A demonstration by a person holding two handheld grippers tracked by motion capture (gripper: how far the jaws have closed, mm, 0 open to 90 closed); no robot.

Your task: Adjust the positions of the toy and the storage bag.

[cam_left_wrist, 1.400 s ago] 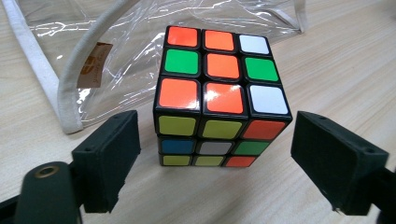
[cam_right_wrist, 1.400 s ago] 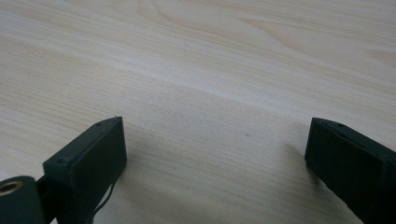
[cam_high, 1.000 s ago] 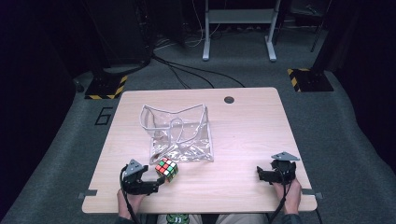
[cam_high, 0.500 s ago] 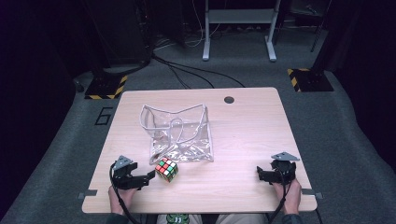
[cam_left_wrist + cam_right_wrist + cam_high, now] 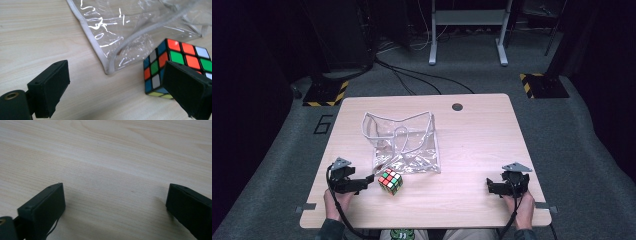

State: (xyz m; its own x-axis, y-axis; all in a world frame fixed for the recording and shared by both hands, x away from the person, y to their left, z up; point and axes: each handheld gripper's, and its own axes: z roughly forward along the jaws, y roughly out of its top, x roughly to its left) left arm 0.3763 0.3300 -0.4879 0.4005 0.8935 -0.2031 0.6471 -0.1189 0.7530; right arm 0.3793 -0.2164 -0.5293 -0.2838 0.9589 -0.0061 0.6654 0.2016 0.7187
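Observation:
A scrambled Rubik's cube (image 5: 390, 181) sits on the wooden table (image 5: 472, 135) near the front left. It lies just in front of a crumpled clear plastic bag (image 5: 402, 142) with a white trim. My left gripper (image 5: 367, 182) lies to the left of the cube, pointing at it, open and apart from it. In the left gripper view the cube (image 5: 175, 60) stands partly behind the right jaw, with the bag's corner (image 5: 110, 67) ahead of the left gripper (image 5: 115, 75). My right gripper (image 5: 490, 186) rests open at the front right; the right gripper (image 5: 113, 192) has bare wood between its jaws.
A round cable hole (image 5: 457, 106) is near the table's far edge. Beyond the table are grey carpet, cables and a desk frame (image 5: 467, 30). Bare tabletop (image 5: 482, 150) lies between the bag and my right gripper.
My left gripper has drawn a little to the left, away from the cube. The cube, the bag and my right gripper have stayed put.

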